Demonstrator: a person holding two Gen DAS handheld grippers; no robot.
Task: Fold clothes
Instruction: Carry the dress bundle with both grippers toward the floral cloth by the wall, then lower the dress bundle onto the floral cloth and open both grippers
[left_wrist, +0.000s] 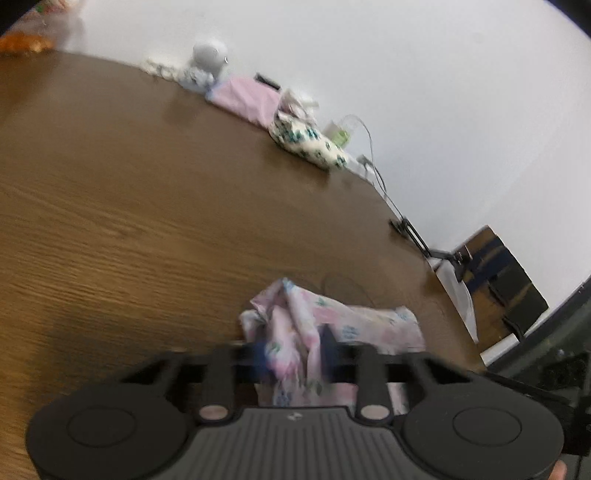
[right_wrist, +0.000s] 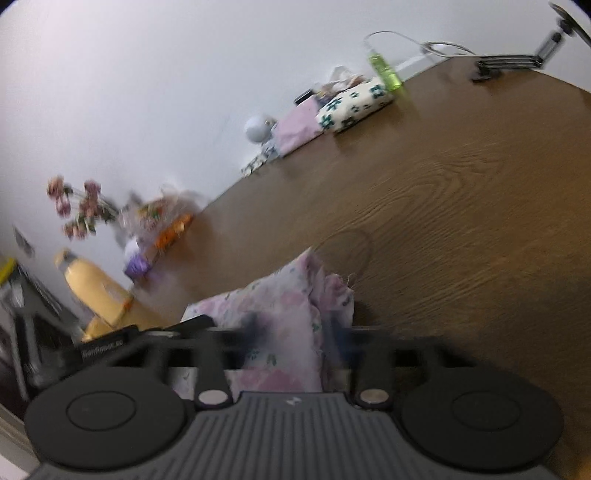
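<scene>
- Folded pink cloth (left_wrist: 245, 98), a flowered pouch (left_wrist: 308, 142) and a green bottle (right_wrist: 386, 68) sat along the table's (left_wrist: 129, 206) far edge, well apart from the work.
- The floral garment (left_wrist: 317, 325) lay bunched on the table, near the front.
- Left gripper (left_wrist: 293, 350) fingers pinched it; right gripper (right_wrist: 295, 332) fingers likewise held a fold.

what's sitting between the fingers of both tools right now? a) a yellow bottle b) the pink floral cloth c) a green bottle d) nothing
b: the pink floral cloth is bunched between the fingers of the left tool, and in the right wrist view the same cloth runs between the fingers of the right tool.
</scene>
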